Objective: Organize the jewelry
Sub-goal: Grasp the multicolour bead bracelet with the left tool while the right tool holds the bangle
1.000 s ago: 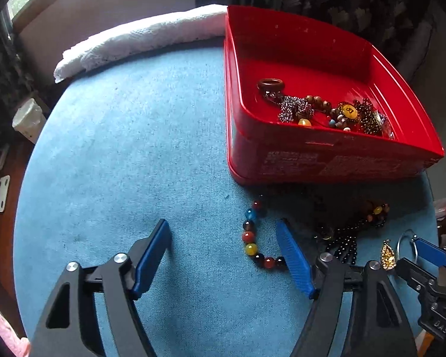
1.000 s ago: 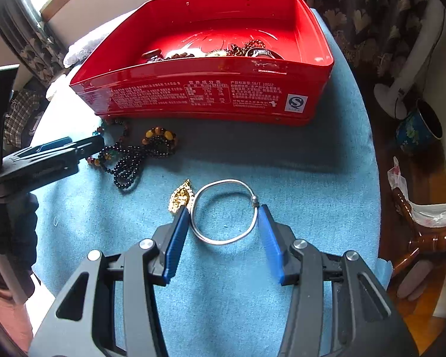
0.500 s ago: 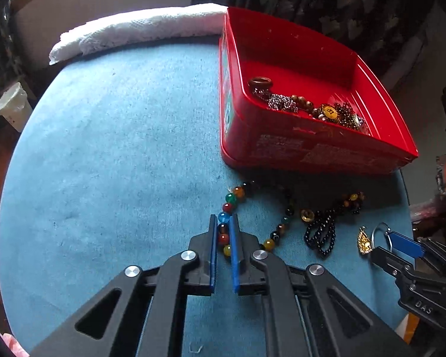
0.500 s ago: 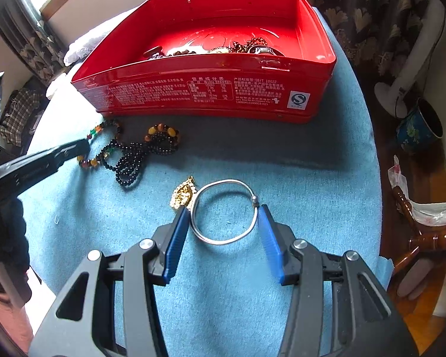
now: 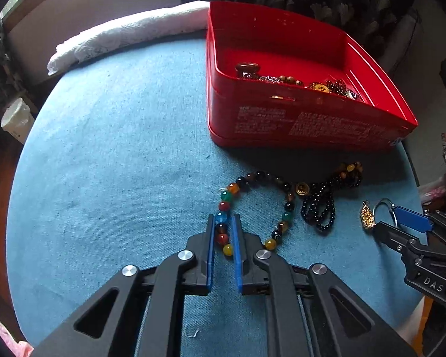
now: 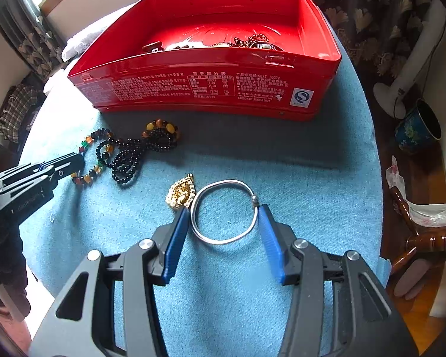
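A bracelet of coloured beads lies on the blue tablecloth in front of the red tin. My left gripper is shut on its near-left side, with beads pinched between the blue pads. To the right lie a black bead string, a gold pendant and a silver bangle. My right gripper is shut on the bangle, with a pad against each side of it as it lies flat on the cloth. The tin holds several pieces of jewelry.
The round table's blue cloth is bare left of the tin. A rolled white towel lies at the far edge. Beyond the table's right edge are a wooden chair, a blue pot and a fan base.
My left gripper went from wide open to shut on the coloured bead bracelet, and the bracelet has spread into a wider loop. The right gripper and the bangle have not moved.
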Tool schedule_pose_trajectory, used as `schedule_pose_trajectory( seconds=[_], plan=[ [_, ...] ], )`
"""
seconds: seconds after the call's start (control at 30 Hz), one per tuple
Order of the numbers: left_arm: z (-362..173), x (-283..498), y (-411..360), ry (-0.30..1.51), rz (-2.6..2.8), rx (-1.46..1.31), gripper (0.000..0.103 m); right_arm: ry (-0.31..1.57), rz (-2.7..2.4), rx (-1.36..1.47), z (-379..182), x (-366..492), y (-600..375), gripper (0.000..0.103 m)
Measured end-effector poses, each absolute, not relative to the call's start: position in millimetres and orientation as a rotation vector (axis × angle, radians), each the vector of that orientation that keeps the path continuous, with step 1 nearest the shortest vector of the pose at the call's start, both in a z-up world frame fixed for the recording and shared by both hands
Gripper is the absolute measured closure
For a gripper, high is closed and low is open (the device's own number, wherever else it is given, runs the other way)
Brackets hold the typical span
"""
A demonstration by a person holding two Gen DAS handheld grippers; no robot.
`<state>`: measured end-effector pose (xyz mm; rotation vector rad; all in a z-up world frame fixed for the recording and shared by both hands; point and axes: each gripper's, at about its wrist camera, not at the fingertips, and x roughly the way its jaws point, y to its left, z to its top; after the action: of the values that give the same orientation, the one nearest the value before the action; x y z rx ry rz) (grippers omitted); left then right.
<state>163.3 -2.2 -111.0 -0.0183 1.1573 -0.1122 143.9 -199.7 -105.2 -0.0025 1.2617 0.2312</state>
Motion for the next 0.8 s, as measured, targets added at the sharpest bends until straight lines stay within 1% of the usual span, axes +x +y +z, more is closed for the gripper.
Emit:
schedule_pose_trajectory(
  seconds=[0.1,0.2,0.23,0.3,0.5,0.8],
  plan=[
    [-112.7,166.8,-10.1,1.153,-0.102,0.003,0.092,1.262,0.236,-0.005,-106.1,144.1,-198.4,0.051],
    [-113.1,166.5,-9.7,1.15,-0.095,0.004,0.095,1.26,0.235,-0.033,-107.2,142.7,-194.5,0.05],
    [-113.0,166.9,-9.6,1.15,-0.095,0.0,0.095,1.258,0.234,-0.046,-107.9,142.1,-193.1,0.051],
    [-112.5,166.5,-9.1,1.149,-0.093,-0.006,0.095,1.25,0.228,-0.073,-108.3,141.4,-191.0,0.056],
    [-101.8,153.6,4.7,1.142,-0.125,-0.058,0.095,1.249,0.232,-0.069,-104.6,139.0,-193.8,0.057],
    [-56.1,142.8,8.8,1.044,-0.179,-0.101,0.095,1.191,0.258,-0.048,-71.2,138.2,-202.5,0.057]
  ],
)
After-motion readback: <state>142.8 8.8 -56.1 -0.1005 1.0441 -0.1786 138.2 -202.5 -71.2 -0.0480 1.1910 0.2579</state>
